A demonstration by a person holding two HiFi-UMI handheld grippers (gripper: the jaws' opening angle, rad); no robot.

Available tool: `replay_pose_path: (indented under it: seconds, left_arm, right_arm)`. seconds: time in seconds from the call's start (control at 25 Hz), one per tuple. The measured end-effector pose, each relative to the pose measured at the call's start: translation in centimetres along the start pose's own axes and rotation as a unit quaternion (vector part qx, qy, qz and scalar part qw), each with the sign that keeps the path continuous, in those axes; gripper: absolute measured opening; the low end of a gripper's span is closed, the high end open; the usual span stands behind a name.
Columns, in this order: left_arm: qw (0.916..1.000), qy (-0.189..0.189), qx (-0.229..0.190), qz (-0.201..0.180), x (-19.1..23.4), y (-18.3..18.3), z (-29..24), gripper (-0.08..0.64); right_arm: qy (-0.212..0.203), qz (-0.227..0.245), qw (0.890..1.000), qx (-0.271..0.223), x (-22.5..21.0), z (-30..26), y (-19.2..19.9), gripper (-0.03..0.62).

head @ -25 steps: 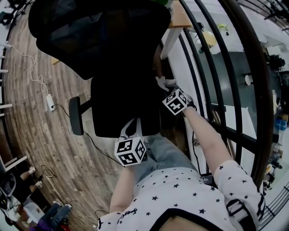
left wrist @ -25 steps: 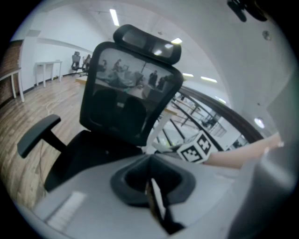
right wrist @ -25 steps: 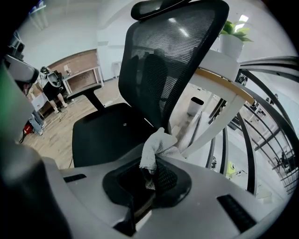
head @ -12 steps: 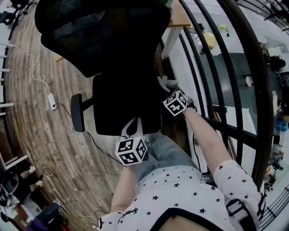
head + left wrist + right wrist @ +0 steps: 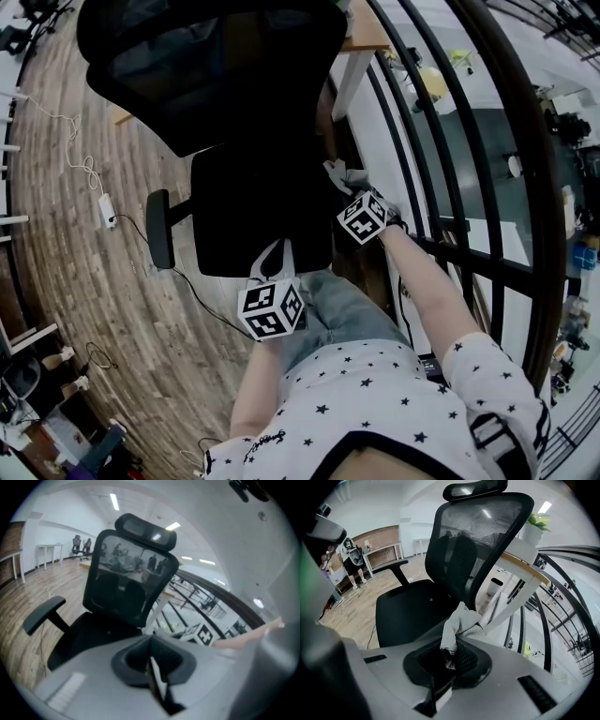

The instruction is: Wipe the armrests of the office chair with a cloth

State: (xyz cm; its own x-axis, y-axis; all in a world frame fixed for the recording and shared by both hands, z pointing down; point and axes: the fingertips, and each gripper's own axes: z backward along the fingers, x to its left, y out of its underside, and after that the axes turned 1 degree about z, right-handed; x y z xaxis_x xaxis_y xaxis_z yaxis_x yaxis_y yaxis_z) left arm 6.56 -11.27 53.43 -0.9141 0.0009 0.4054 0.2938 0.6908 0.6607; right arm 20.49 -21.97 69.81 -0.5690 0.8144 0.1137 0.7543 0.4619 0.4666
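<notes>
The right gripper (image 5: 447, 654) has its jaws pinched on a crumpled pale grey cloth (image 5: 459, 623). The cloth's loose end bunches up beyond the jaws at the right edge of the black mesh-backed office chair (image 5: 483, 541). In the head view the cloth (image 5: 339, 172) sits at the far right corner of the seat (image 5: 253, 216), about where the right armrest should be. That armrest cannot be made out in any view and seems to lie under the cloth and gripper. The left gripper (image 5: 152, 667) has its jaws pressed together on nothing, and it hangs over the near edge of the seat, apart from the work.

The step in hand looks like wiping the right armrest. To do it well, keep the pinch firm, press the bunched end flat onto the pad, and draw it along the full length from far to near, edges included. An office chair is likely to swivel under a sideways push, so the free left gripper could steady the seat.

The cloth looks soft, limp and knobbly-woven, so it should mould to the pad, though only a small part sticks out to wipe with. The left armrest (image 5: 159, 228), a narrow black pad on an angled post, stands bare at the seat's left, well apart from the cloth.
</notes>
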Motion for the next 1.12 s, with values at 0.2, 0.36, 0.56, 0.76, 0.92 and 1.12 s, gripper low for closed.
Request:
replay_pose_path:
  seconds: [0.2, 0.36, 0.56, 0.76, 0.92, 1.12]
  left_arm:
    - [1.0, -0.001, -0.001, -0.003, -0.5, 0.6, 0.7, 0.002]
    - [1.0, -0.005, 0.0, -0.001, -0.3, 1.3, 1.5, 0.002]
    - [1.0, -0.006, -0.001, -0.001, -0.5, 2.0, 2.3, 0.002]
    - [1.0, -0.006, -0.002, -0.002, -0.8, 2.5, 3.0, 0.002]
    - [1.0, -0.005, -0.001, -0.004, -0.9, 3.4, 3.7, 0.002]
    - [1.0, -0.004, -0.001, -0.007, -1.1, 4.1, 4.7, 0.002]
  right_arm:
    - [-0.001, 0.005, 1.0, 0.001, 0.8, 0.6, 0.9, 0.031]
    - [-0.003, 0.007, 1.0, 0.002, 1.8, 1.1, 1.5, 0.031]
    - [-0.007, 0.014, 1.0, 0.005, 2.9, 1.7, 2.3, 0.031]
    - [-0.009, 0.014, 1.0, 0.005, 3.8, 2.3, 2.8, 0.031]
    - [-0.015, 0.019, 1.0, 0.008, 5.0, 2.7, 3.7, 0.031]
    - [-0.018, 0.021, 1.0, 0.009, 6.6, 3.6, 4.7, 0.031]
